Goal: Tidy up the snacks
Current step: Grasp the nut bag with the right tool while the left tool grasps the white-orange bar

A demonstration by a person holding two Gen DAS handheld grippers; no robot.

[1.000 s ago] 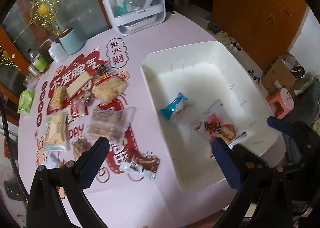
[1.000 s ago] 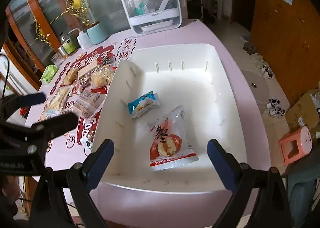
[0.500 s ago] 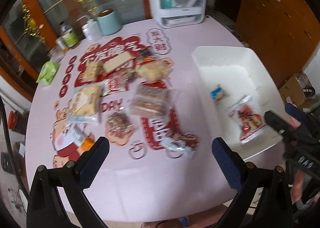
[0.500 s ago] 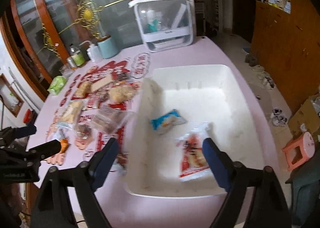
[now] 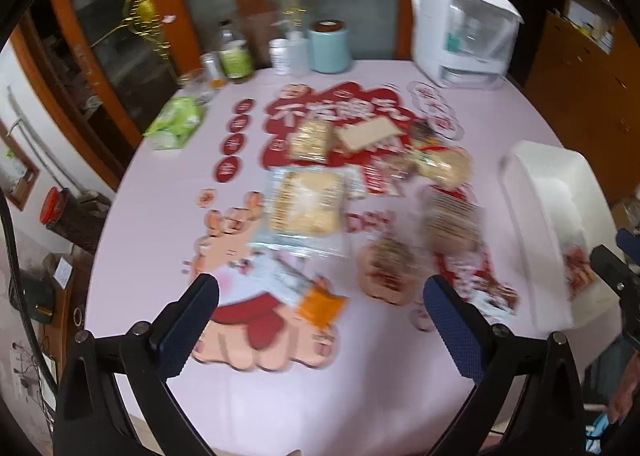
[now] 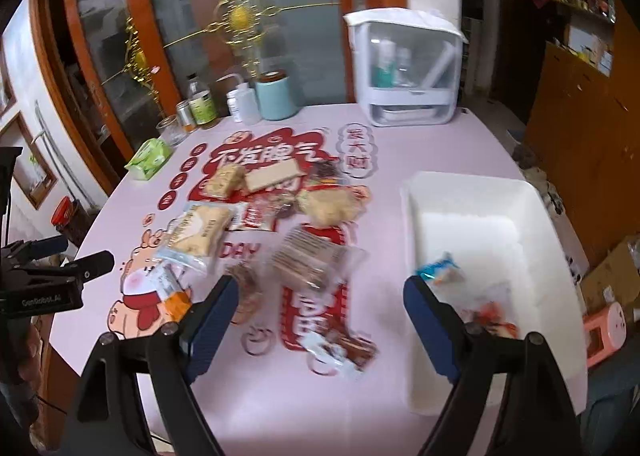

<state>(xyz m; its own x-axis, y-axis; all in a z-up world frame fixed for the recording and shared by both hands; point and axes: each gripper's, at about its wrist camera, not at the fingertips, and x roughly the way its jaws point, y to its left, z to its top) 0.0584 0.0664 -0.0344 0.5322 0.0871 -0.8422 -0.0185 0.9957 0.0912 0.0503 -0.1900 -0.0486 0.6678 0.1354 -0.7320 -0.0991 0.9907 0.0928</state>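
Note:
Several wrapped snacks lie on the pink table [image 5: 160, 216], among them a large cracker pack [image 5: 306, 204] [image 6: 198, 234], a clear wafer pack [image 6: 310, 258] [image 5: 450, 216] and a brown bar [image 6: 344, 352]. The white bin [image 6: 492, 216] [image 5: 548, 192] at the right holds a blue packet [image 6: 438, 270] and a red packet [image 6: 490, 316]. My left gripper [image 5: 320, 320] is open and empty above the near-left snacks. My right gripper [image 6: 320, 316] is open and empty above the snacks, left of the bin.
At the table's back stand a white clear-fronted box [image 6: 404, 68], a teal cup [image 6: 276, 96], bottles [image 6: 200, 104] and a green tissue pack [image 6: 150, 158]. Wooden cabinets [image 6: 580, 116] are at the right. The left gripper shows in the right wrist view [image 6: 60, 268].
Both grippers have swung left, away from over the bin, and now face the spread of snacks. The views are motion-blurred. Both stay open and empty.

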